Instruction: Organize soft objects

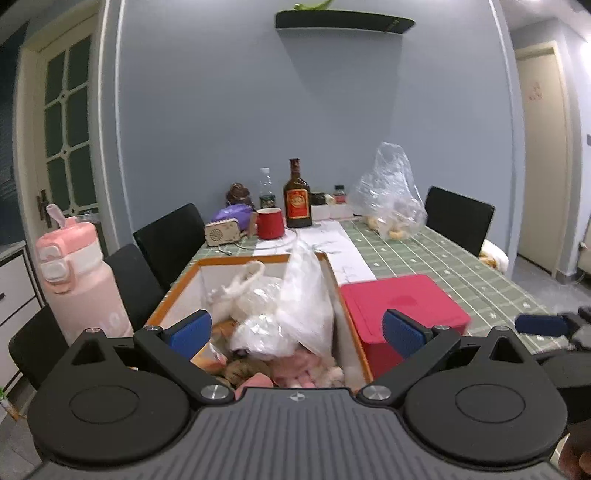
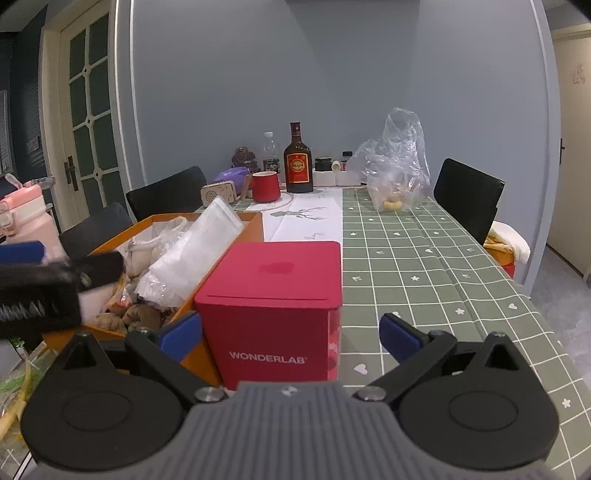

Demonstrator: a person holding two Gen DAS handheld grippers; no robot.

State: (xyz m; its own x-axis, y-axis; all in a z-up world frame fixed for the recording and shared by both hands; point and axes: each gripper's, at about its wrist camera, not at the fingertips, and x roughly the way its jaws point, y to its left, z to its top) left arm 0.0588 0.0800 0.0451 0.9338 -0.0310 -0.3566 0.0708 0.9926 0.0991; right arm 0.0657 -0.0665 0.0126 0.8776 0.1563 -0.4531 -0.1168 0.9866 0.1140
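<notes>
Crinkled plastic bag (image 1: 295, 310) in orange-rimmed box (image 1: 236, 260)

Both wrist cams fwd; shared table (image 1: 424, 258)

Both views are evenly but rather dimly lit by cool indoor light from overhead, giving the wall (image 1: 229, 110) a blue-grey cast. A shelf (image 1: 343, 20) throws a broad, soft, slanting shadow down it. Fisheye distortion bows the door frame (image 2: 122, 110) and wall edges strongly toward the borders. Motion blur smears the left gripper (image 2: 44, 291) in the right wrist view and the white plastic bag (image 1: 303, 302). Far items look soft and grainy.
</notes>
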